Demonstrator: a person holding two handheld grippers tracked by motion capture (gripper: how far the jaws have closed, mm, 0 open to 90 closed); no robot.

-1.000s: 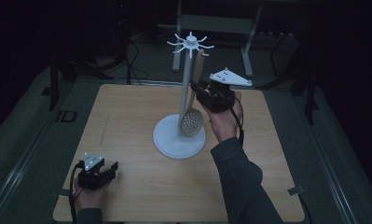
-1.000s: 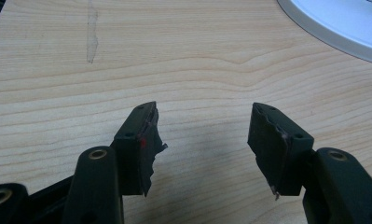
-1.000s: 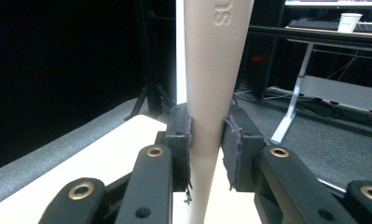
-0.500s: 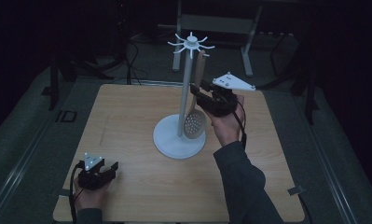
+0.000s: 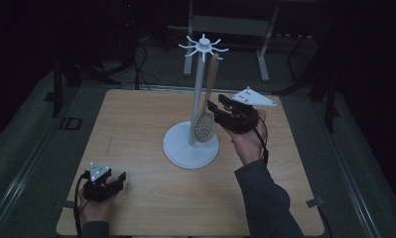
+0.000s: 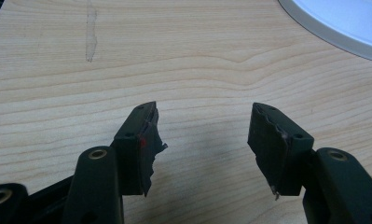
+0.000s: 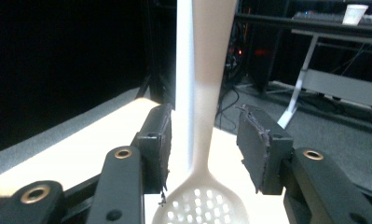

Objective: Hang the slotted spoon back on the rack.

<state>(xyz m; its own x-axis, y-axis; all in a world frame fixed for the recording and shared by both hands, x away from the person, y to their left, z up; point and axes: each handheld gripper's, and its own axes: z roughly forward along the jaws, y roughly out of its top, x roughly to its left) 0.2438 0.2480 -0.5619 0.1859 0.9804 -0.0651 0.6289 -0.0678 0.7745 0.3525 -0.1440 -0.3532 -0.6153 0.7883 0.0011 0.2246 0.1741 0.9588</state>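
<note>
A pale, beige perforated spoon with a long flat handle (image 5: 208, 106) hangs from one of the short hooks at the crown of a white utensil stand with a slim post and a round disc base (image 5: 191, 148). The stand sits near the middle of the light wooden worktop (image 5: 136, 129), where both hands can reach it. Hung by the handle tip, the spoon dangles bowl-down, its holed bowl close to the post and just above the base, so its own weight keeps it upright without support.

The right tongs (image 5: 216, 108) sit level at the height of the spoon's neck, with the person's right hand (image 5: 247, 141) behind them. Their jaws have just been opening. In the right gripper view the spoon's handle (image 7: 207, 93) stands in the gap between the two black pads (image 7: 158, 144), with daylight on both sides, so the grip is released though the spoon is between the jaws. That fits a hang-up step judged to be finished: once the hook carries the load, the tongs can let go. A straight pull back along the jaws would likely clear the handle without swinging it off the hook; a sideways drift could knock it.

The left tongs (image 5: 117, 179) rest low at the near left corner of the worktop, well apart from the stand. In the left gripper view the left tongs (image 6: 202, 135) gape wide over bare wood, grasping nothing, with the rim of the stand's base at the top right. Parked there, they stay out of the right hand's way.
</note>
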